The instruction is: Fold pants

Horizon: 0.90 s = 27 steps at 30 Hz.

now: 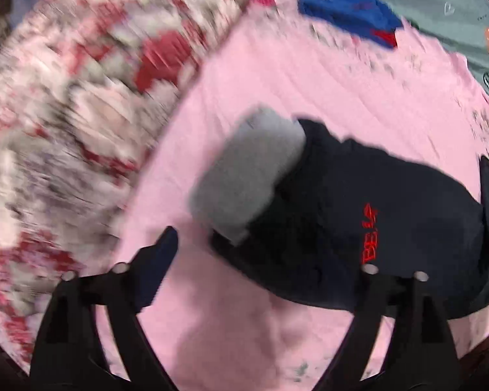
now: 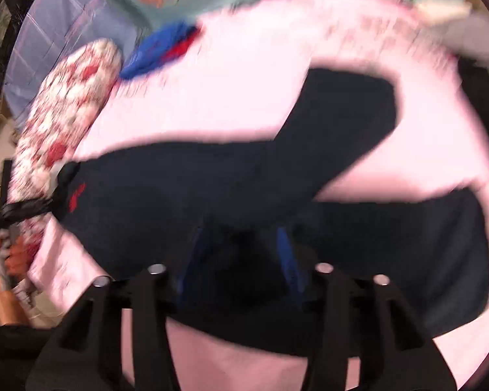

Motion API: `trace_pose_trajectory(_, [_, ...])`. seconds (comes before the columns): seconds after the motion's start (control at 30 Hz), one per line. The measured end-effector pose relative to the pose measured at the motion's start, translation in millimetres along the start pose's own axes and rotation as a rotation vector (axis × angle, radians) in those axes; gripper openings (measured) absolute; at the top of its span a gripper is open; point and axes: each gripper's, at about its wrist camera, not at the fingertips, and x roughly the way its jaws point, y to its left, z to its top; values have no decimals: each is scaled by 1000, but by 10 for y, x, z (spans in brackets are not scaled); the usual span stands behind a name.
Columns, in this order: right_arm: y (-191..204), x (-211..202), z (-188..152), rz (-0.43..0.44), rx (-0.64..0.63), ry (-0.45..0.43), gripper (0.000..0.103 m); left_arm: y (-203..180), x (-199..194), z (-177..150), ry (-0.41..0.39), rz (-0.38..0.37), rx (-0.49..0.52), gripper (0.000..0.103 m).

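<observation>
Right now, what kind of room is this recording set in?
Most likely a bedroom: the dark pants lie on a bed spread with a pink sheet, beside a red-and-white floral quilt and a teal heart-print blanket.

Matt dark cloth pants (image 1: 358,221) lie on a soft, seemingly smooth pink fabric sheet (image 1: 277,81).

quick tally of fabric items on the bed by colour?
Navy: 1, the pants
Blue with red: 1, a folded garment
Grey: 1, a rolled item against the pants
Red-and-white floral: 1, a pillow
Pink: 1, the sheet
Total: 5
</observation>
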Motion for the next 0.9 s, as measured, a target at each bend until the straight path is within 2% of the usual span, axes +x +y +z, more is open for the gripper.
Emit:
trace_pose_trajectory(0.1, [-29,-36,318,-135,-42,-114,74,99,-180,30,-50,-9,-37,88])
trace_pose_trajectory(0.17, [-11,188,628,-205,-77,-121,77,77,-211,56,-64,-33,-55,88])
trace_pose_trajectory(0.27, [-43,813,1118,-298,-84,-26,77,-195,-173,70,-41,-110,5,88])
trace_pose_trajectory(0.37, [-182,1277,1378,-397,-34,52,77,-495,-83,16,-22,-134,87,89])
trace_pose_trajectory(0.43, [-301,1411,1438,-464,-4,78,73,-618,24,-2,2,-136,124,91])
trace_pose_trajectory(0.47, [-375,1394,1432,-430,22,64,59,-688,110,-19,24,-119,139,91])
trace_pose_trajectory(0.5, [-477,1346,1426,-401,68,51,36,-728,223,-36,50,-83,143,91])
trace_pose_trajectory(0.53, [-561,1289,1403,-405,90,44,23,-729,299,-37,62,-53,137,91])
trace_pose_trajectory(0.57, [-620,1211,1386,-362,121,28,9,-715,344,-41,68,-41,125,91])
trace_pose_trajectory(0.6, [-737,1000,1328,-296,181,-9,9,-705,349,-57,63,-44,114,91])
trace_pose_trajectory(0.67, [-819,455,1172,-200,239,-123,8,-759,311,-78,37,-27,159,92])
trace_pose_trajectory(0.73, [-938,-296,791,-85,291,-245,8,-788,323,-78,35,-20,191,93])
trace_pose_trajectory(0.8, [-1057,-811,335,-32,331,-304,8,-776,393,-59,51,-29,190,95])
trace_pose_trajectory(0.83, [-1108,-943,154,-34,348,-310,8,-760,435,-36,57,-32,194,96])
trace_pose_trajectory(0.9, [-1358,-1052,-288,-48,423,-271,8,-751,464,-21,60,-35,211,97])
